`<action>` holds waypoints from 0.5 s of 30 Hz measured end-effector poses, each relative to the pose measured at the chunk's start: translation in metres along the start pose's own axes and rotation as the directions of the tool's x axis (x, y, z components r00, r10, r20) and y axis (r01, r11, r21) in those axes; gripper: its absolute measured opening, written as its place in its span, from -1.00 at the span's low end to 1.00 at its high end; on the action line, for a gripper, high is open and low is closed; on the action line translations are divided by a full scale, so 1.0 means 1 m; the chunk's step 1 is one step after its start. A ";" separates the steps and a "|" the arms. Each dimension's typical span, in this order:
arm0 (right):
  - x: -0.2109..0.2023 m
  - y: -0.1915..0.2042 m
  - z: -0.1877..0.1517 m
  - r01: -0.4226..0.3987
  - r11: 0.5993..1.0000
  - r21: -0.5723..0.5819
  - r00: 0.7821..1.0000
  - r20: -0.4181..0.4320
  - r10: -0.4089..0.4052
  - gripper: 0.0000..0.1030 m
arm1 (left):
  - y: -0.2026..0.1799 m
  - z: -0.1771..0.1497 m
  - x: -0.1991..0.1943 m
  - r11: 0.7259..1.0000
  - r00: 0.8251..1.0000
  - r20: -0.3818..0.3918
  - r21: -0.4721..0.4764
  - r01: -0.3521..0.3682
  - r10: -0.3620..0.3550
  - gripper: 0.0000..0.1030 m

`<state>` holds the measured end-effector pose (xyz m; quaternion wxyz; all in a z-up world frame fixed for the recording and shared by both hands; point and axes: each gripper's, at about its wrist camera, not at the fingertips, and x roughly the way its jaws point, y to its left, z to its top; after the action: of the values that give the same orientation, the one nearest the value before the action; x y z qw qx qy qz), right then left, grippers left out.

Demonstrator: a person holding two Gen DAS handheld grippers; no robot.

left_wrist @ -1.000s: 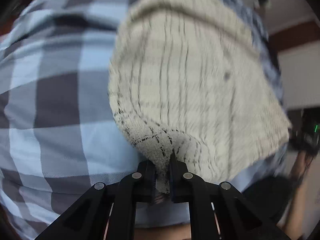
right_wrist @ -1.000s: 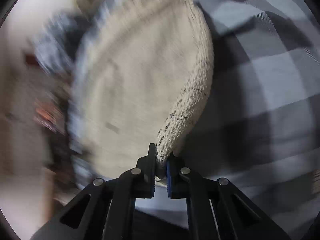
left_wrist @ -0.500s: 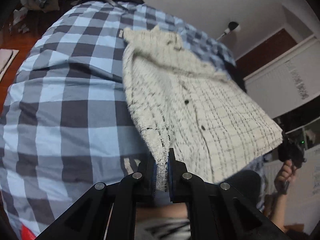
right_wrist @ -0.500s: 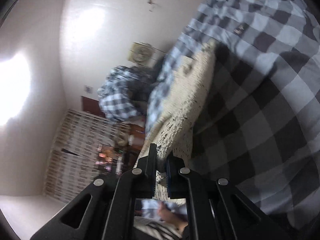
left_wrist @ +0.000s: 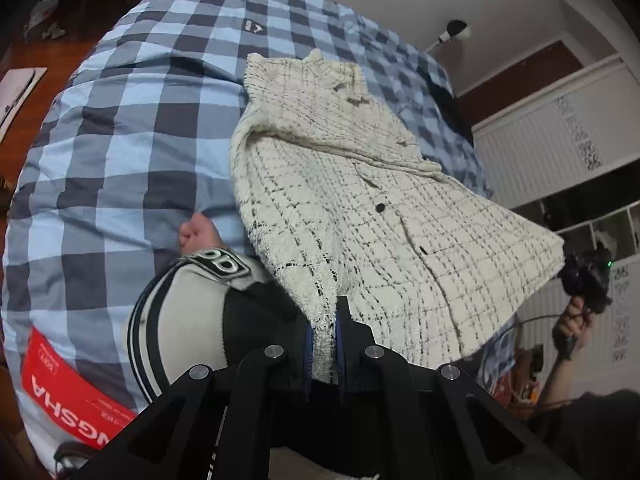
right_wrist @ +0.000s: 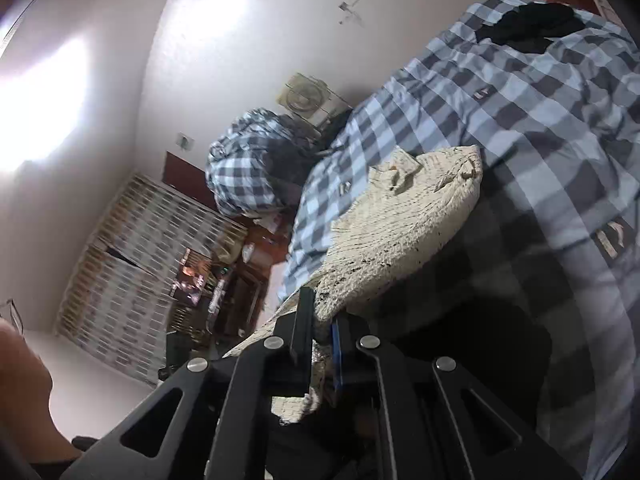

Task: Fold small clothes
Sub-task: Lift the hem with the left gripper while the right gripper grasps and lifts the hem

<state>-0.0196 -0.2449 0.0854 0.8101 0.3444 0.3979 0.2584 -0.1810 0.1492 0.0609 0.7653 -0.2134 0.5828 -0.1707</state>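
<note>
Cream knit buttoned cardigan with black grid lines (left_wrist: 360,200), blurred mid-swing a second ago, now settles collar-first onto blue checked duvet (left_wrist: 120,140). Left gripper (left_wrist: 322,344) and right gripper (right_wrist: 320,340) each pinch a hem corner; spread for folding.

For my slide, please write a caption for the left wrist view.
Left gripper clamps the hem of a cream checked knit cardigan spread over a blue plaid bedcover.

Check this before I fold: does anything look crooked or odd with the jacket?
Yes. The cream jacket isn't flat: both grippers hold its hem raised, its collar end bunches on the checked bedcover, and a knee sits close beside it.
</note>
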 end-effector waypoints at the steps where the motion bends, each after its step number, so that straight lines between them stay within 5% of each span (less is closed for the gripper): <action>1: 0.005 -0.001 0.003 0.017 1.000 -0.004 1.000 -0.009 -0.017 -0.92 | -0.003 0.007 0.003 1.000 1.000 -0.004 0.018 -0.009 0.009 -0.84; 5: 0.021 -0.016 0.019 0.034 0.999 0.017 0.998 -0.053 -0.033 -0.92 | -0.003 0.052 0.014 1.000 1.000 0.000 0.010 0.028 -0.028 -0.84; 8: 0.037 -0.024 0.065 0.080 0.996 -0.023 0.993 -0.086 -0.082 -0.92 | 0.009 0.137 0.030 0.999 0.999 0.026 -0.037 -0.027 0.028 -0.83; 13: 0.102 -0.025 0.228 0.125 0.992 0.017 0.988 -0.097 -0.123 -0.92 | 0.027 0.332 0.048 0.983 0.979 0.161 -0.155 -0.096 0.121 -0.75; 14: 0.124 -0.025 0.267 0.105 0.994 0.009 0.991 -0.085 -0.104 -0.89 | 0.030 0.359 0.050 0.981 0.968 0.206 -0.156 -0.112 0.143 -0.58; 15: 0.139 -0.032 0.295 0.128 0.991 0.039 0.991 -0.055 -0.126 -0.77 | 0.034 0.372 0.050 0.968 0.946 0.252 -0.198 -0.157 0.205 0.15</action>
<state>0.3040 -0.2721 0.1278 0.8067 0.3287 0.4455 0.2066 0.1909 0.2001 0.0877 0.8282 -0.2465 0.5029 -0.0171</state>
